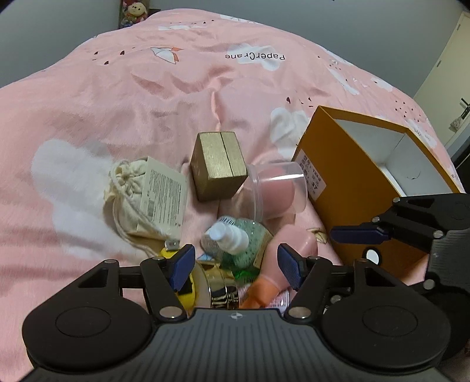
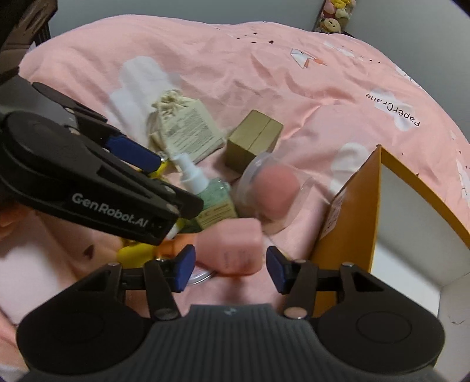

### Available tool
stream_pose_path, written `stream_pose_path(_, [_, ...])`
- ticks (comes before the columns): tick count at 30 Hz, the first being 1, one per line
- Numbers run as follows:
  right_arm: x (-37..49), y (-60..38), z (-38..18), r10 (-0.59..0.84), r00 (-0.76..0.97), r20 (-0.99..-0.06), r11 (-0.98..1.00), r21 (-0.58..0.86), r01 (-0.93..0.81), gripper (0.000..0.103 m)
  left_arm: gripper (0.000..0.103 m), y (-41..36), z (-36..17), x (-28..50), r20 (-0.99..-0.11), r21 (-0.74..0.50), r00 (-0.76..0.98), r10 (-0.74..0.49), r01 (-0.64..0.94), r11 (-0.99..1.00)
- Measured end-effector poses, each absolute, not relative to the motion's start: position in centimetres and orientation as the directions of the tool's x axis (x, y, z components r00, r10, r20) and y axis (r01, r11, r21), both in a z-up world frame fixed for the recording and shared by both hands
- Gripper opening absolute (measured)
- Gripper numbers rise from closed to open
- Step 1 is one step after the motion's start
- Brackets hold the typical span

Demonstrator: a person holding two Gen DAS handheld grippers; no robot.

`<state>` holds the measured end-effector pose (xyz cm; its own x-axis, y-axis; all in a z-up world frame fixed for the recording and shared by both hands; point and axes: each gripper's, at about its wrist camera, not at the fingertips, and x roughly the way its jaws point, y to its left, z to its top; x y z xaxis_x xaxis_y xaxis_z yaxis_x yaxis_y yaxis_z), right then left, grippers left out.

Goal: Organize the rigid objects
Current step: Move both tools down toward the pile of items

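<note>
1. A bed covered in a pink quilt (image 1: 123,97), printed with white clouds and paper cranes, is carrying a small heap of objects beside an open orange cardboard box (image 1: 346,182).
2. The box is lying to the right of the heap, white inside, with a printed label on its near end.
3. In the heap, a gold-brown cube-shaped box (image 1: 218,164) is sitting farthest back, with a slit running across its top.
4. Just to its right, and touching it, a clear plastic tub (image 1: 276,191) is lying on its side with a pink sponge inside.
5. To the left, a cream drawstring pouch (image 1: 132,199) is lying with a printed card over it.
6. In front, a green spray bottle (image 1: 235,238) with a white nozzle is lying tilted over a gold-rimmed jar (image 1: 218,289), a yellow object (image 1: 188,293) and an orange-capped tube (image 1: 264,291).
7. A pink tube (image 2: 232,246) is lying at the near right of the heap, next to the orange box.
8. The left hand-held gripper (image 1: 236,267) is hanging over the near side of the heap, its blue pads standing released, apart, either side of the spray bottle and jar without pressing on anything.
9. The right hand-held gripper (image 2: 230,267) is hovering over the pink tube; its jaws are parted and the pads are not touching the tube, so it is grasping nothing.
10. The two grippers are working close together, each visible from the other's camera.
11. Plush toys (image 2: 335,17) are sitting on a shelf beyond the bed.
</note>
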<state>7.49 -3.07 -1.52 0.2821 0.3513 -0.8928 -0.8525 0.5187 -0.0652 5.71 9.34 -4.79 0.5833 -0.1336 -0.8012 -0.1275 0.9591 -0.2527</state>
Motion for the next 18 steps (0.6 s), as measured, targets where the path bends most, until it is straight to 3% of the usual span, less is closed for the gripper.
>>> stream_pose_path(8, [8.2,-2.2,-3.1,0.314,0.279,-0.908,0.532,-0.075,-0.843,0.055,0.052,9.8,-5.5,6.9,-0.784,-0.297,0.597,-0.171,-0.119,0.948])
stream_pose_path(13, [8.8,-2.1,-4.1,0.326,0.234,-0.916,0.554,-0.016,-0.832,0.061,0.028,10.3,-5.9,7.1,-0.778,-0.310,0.605,-0.169,-0.135,0.941])
stream_pose_path(18, [9.2,-2.2,-4.2,0.359,0.217,-0.908,0.582,0.036,-0.812,0.058,0.024,10.0,-5.1,6.2,-0.762,-0.302,0.626,-0.166,-0.117,0.946])
